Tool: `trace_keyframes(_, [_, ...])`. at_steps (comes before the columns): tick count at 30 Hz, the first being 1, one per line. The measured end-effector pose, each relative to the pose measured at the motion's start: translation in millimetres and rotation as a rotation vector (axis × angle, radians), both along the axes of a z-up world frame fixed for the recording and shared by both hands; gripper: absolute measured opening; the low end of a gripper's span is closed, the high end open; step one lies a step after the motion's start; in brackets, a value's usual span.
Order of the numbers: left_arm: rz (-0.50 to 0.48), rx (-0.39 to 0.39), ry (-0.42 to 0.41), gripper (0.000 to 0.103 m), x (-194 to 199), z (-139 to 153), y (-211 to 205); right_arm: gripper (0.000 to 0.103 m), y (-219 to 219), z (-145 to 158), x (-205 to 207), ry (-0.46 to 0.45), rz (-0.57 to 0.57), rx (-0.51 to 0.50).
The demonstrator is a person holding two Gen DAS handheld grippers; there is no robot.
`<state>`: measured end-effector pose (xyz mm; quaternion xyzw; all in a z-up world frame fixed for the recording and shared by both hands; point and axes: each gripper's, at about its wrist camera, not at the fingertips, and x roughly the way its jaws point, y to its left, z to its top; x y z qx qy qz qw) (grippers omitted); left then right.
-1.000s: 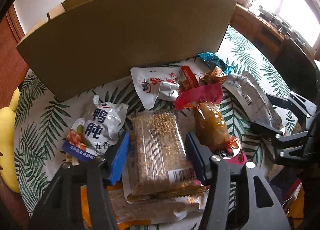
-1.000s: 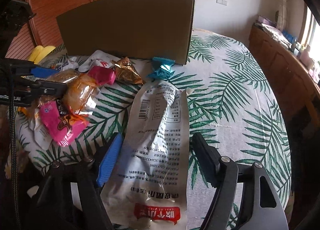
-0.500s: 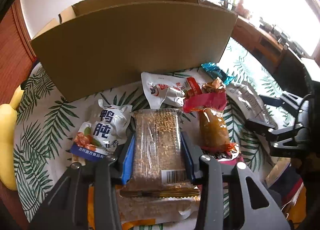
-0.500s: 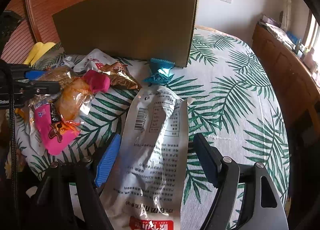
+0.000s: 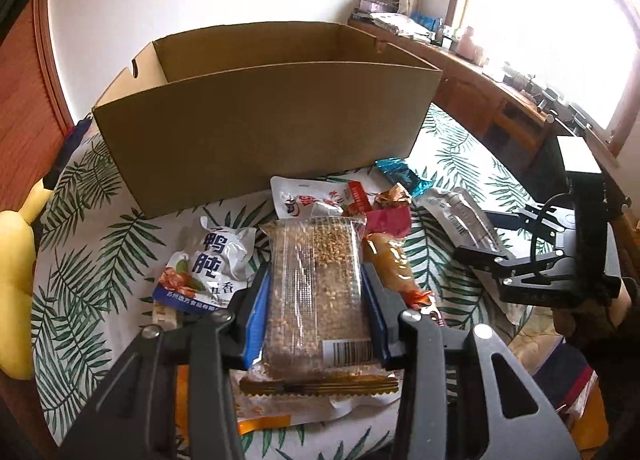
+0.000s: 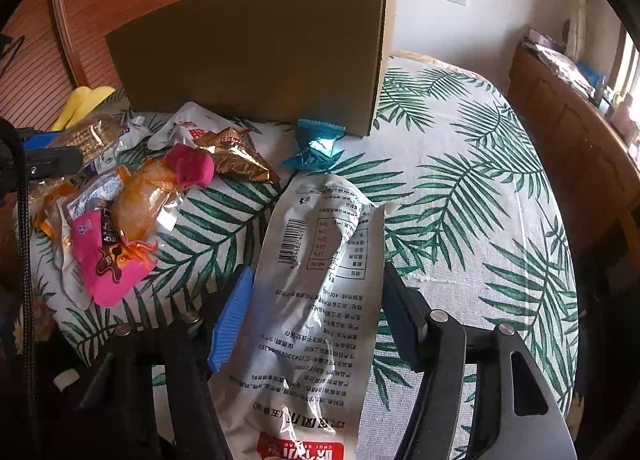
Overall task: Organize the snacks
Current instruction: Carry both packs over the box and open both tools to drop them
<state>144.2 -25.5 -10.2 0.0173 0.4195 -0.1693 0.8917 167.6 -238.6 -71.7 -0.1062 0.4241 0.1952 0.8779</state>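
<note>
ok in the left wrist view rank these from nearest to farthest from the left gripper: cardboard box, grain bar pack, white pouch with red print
1. grain bar pack, clamped between the left gripper fingers
2. white pouch with red print, just beyond the bar's far end
3. cardboard box, standing behind the pile

Plain brown corrugated cardboard box (image 5: 256, 115). White tablecloth with green palm-leaf print (image 6: 460, 195). Clear-wrapped golden-brown grain bar with gold foil edge (image 5: 318, 300). Silver-white pouch with black text, barcode and red label (image 6: 316, 300). Crumpled teal foil wrapper (image 6: 316, 143). Pink packet (image 6: 106, 260).
</note>
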Motion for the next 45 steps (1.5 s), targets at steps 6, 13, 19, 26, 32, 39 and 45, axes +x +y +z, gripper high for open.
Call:
trace_keyframes(6, [-0.005,-0.002,-0.004,0.041,-2.5,-0.5,-3.0,0.063,-8.5,3.7,-3.3,-0.01,-0.011,0.058])
trace_keyframes(13, [0.005,-0.018,-0.018,0.041,-2.4,4.0,-1.2,0.063,-4.0,15.6,-11.1,-0.046,-0.003,0.08])
trace_keyframes(19, [0.007,-0.022,-0.046,0.041,-5.1,14.5,0.8,0.063,-3.8,25.7,-14.3,-0.078,-0.009,0.091])
trace_keyframes(26, [0.014,-0.039,-0.093,0.041,0.4,36.7,7.1,0.063,-1.5,54.0,-15.6,-0.131,0.003,0.114])
trace_keyframes(32, [0.027,-0.021,-0.151,0.041,14.7,61.7,14.5,0.064,9.5,93.1,0.1,-0.193,0.024,0.13])
trace_keyframes(39, [0.059,0.021,-0.192,0.041,39.4,82.2,23.5,0.064,28.0,130.7,28.6,-0.238,0.042,0.16])
trace_keyframes(45, [0.075,0.053,-0.192,0.041,60.2,87.2,27.1,0.064,50.1,147.4,52.3,-0.254,0.055,0.141])
